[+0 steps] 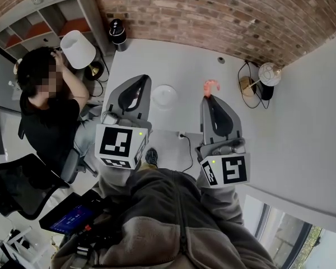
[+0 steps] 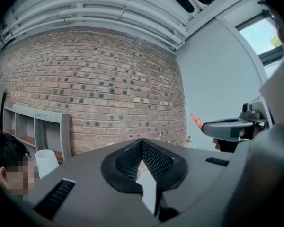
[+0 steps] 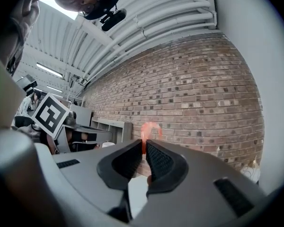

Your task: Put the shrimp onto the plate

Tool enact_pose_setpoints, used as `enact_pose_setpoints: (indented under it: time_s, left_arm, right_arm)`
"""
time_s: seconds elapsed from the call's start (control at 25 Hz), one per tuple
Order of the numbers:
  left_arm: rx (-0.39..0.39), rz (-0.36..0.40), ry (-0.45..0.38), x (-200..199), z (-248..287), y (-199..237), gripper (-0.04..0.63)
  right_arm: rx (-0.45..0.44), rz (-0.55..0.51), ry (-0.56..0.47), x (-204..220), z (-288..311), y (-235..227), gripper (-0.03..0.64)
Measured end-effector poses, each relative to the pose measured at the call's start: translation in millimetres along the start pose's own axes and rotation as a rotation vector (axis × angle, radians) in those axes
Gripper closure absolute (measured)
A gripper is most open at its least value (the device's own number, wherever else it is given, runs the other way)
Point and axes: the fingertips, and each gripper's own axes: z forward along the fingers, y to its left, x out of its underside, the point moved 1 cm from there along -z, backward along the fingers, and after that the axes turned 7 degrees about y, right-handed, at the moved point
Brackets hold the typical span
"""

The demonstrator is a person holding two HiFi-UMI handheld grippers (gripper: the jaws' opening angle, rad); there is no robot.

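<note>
A pink curled shrimp (image 1: 211, 86) sticks out from the tips of my right gripper (image 1: 208, 97), which is shut on it and held above the white table (image 1: 185, 66). In the right gripper view the shrimp (image 3: 150, 129) rises from between the closed jaws of the right gripper (image 3: 144, 143). A small white round plate (image 1: 164, 96) lies on the table between the two grippers. My left gripper (image 1: 140, 78) is shut with nothing in it, just left of the plate. In the left gripper view the left gripper (image 2: 142, 142) points at the brick wall, and the right gripper (image 2: 227, 126) and shrimp (image 2: 197, 122) show at the right.
A seated person (image 1: 50, 102) is at the left beside a white lamp (image 1: 78, 49). A dark cylinder (image 1: 117, 33) stands at the table's far left corner. A globe lamp (image 1: 269, 74) with cables sits at the far right. A cable (image 1: 187, 150) hangs off the near edge.
</note>
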Motion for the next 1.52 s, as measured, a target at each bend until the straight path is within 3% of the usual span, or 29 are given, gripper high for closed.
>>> enact_pose_setpoints:
  time_s: [0.48, 1.04, 1.52]
  left_arm:
    - [0.040, -0.040, 0.083, 26, 32, 7, 0.591]
    - [-0.101, -0.007, 0.156, 36, 54, 30, 0.591]
    - [-0.122, -0.078, 0.301, 112, 73, 32, 0.591]
  right_arm:
    - [0.027, 0.027, 0.056, 15, 19, -12, 0.592]
    - [-0.097, 0.101, 0.051, 32, 60, -32, 0.592]
    - [-0.158, 0.177, 0.198, 105, 82, -30, 0.592]
